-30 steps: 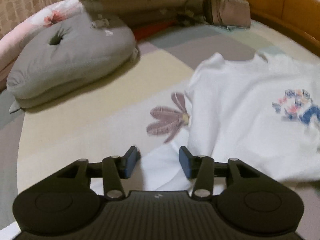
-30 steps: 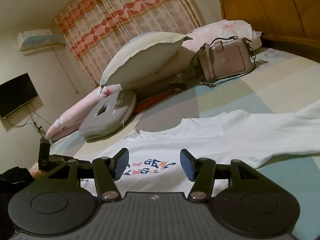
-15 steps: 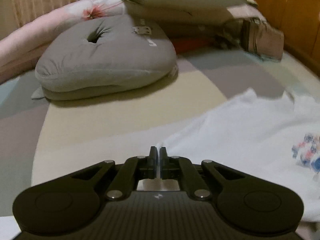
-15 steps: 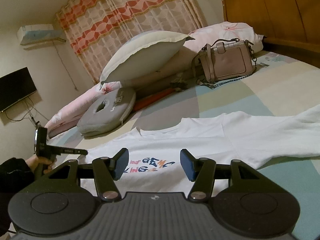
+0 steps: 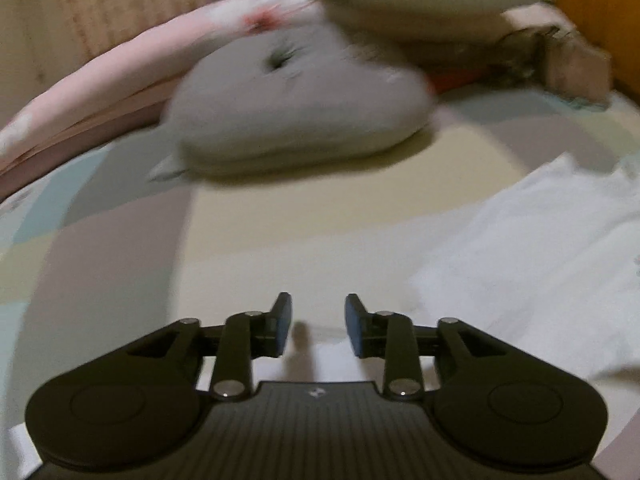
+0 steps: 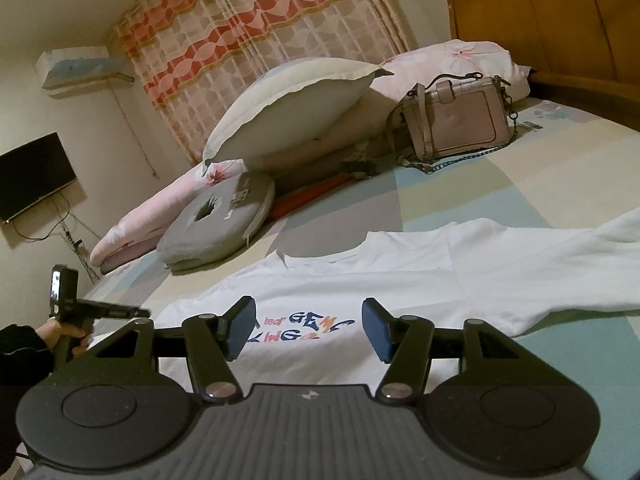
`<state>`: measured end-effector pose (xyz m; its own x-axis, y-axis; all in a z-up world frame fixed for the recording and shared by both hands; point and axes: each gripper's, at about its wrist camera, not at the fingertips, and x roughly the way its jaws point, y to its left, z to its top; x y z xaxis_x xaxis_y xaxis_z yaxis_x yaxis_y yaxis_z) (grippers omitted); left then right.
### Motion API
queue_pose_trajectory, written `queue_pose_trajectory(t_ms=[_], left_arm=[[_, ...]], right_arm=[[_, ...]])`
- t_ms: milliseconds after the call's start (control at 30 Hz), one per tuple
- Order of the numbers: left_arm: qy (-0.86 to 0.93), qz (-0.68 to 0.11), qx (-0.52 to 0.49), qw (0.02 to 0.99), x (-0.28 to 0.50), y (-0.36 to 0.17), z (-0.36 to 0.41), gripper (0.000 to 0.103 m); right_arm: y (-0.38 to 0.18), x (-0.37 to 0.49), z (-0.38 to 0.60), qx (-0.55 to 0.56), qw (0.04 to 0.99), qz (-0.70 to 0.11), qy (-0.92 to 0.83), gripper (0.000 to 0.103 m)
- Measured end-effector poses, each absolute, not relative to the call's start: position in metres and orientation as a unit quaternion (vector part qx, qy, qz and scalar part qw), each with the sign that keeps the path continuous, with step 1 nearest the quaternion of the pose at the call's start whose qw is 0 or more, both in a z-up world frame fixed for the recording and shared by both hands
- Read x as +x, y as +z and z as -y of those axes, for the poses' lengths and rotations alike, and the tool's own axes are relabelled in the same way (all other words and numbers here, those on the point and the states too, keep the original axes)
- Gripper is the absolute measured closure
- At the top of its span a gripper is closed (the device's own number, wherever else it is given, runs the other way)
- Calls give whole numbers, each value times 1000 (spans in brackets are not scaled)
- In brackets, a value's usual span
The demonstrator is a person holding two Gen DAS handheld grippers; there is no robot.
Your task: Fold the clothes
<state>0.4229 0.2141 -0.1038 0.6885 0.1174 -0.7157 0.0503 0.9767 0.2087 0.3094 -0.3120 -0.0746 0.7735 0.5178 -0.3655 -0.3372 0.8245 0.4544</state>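
Left wrist view: left gripper (image 5: 318, 326) is hovering with jaws apart, holding nothing, over the bed (image 5: 280, 240); white shirt (image 5: 540, 264) is lying beside it.

Right wrist view: right gripper (image 6: 308, 328) is gaping wide above the shirt (image 6: 380, 280), spread flat near the bed's (image 6: 520, 188) edge.

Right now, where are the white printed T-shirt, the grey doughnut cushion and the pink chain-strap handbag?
white printed T-shirt (image 6: 360, 280), right wrist view, chest above print.
grey doughnut cushion (image 6: 216, 224), right wrist view, top face.
pink chain-strap handbag (image 6: 460, 120), right wrist view, front panel.
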Motion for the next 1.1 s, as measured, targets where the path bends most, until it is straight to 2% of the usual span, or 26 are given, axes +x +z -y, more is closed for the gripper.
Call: queue_pose_trajectory(t_ms=[67, 133, 533, 567, 600, 633, 800, 833, 867, 900, 1033, 1100], left_arm=[[20, -401, 118, 908, 415, -109, -225, 59], [15, -403, 121, 907, 410, -113, -232, 58], [-110, -430, 137, 885, 427, -114, -231, 59], [-104, -428, 131, 888, 426, -113, -234, 65], [-98, -425, 125, 891, 426, -112, -237, 74], [-92, -422, 119, 894, 425, -111, -239, 103], [-63, -407, 88, 907, 423, -106, -252, 103], [-57, -404, 82, 909, 422, -105, -254, 103], [-52, -400, 76, 912, 422, -104, -257, 96], [-46, -397, 70, 914, 421, -103, -259, 94], [-23, -382, 29, 923, 403, -90, -285, 67], [14, -379, 19, 925, 388, -83, -306, 64]], right_arm=[[-75, 310, 309, 183, 922, -246, 234, 37], [-76, 311, 306, 182, 921, -250, 236, 37], [-65, 300, 263, 144, 905, -311, 251, 34], [-64, 297, 259, 143, 904, -314, 253, 34], [-63, 293, 253, 135, 904, -318, 251, 34], [-61, 289, 247, 124, 905, -321, 249, 34], [-52, 269, 232, 94, 907, -330, 243, 34], [-50, 266, 229, 89, 907, -332, 242, 34], [-48, 262, 227, 84, 908, -333, 241, 34], [-47, 258, 225, 80, 908, -335, 240, 34], [-42, 251, 218, 77, 907, -340, 235, 34], [-40, 246, 215, 75, 908, -340, 235, 34]])
